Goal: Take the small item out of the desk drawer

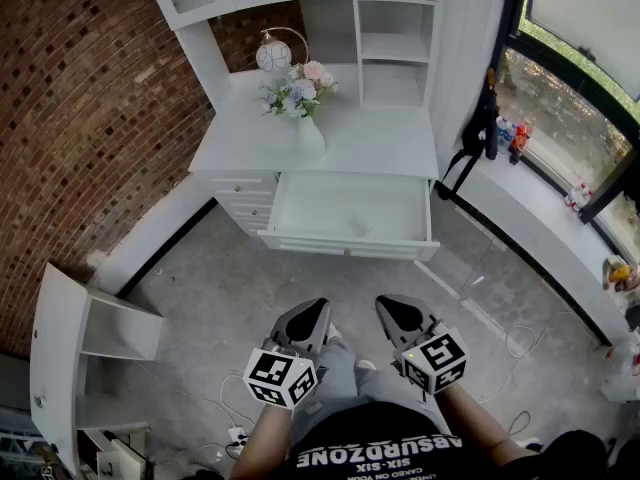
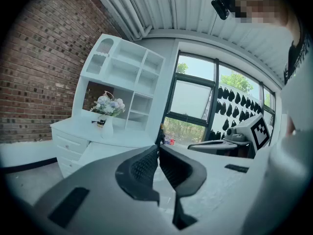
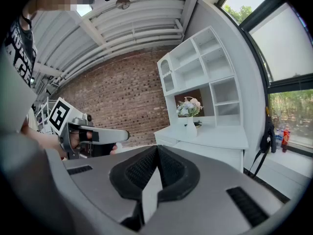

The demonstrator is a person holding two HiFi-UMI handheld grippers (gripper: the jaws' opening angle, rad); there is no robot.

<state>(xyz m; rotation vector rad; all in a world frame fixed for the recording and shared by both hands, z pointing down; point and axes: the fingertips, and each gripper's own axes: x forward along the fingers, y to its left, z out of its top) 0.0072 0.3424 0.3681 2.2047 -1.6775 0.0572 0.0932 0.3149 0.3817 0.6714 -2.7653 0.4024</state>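
Note:
The white desk (image 1: 385,143) stands ahead by the brick wall, and its wide middle drawer (image 1: 350,211) is pulled open. Inside, the drawer looks white; a faint pale shape (image 1: 362,230) near its front is too small to tell apart. My left gripper (image 1: 320,308) and right gripper (image 1: 384,306) hover side by side low over the floor, well short of the drawer. Both are shut with nothing between the jaws. The left gripper view shows its black fingertips (image 2: 146,163) meeting, and the right gripper view shows the same fingertips (image 3: 168,165).
A white vase of flowers (image 1: 305,98) and a round lamp (image 1: 274,56) sit on the desktop under the hutch shelves. A small white cabinet (image 1: 90,338) stands at the left. A black bag (image 1: 480,128) and bottles (image 1: 512,136) are by the window sill at the right. Cables (image 1: 235,433) lie on the floor.

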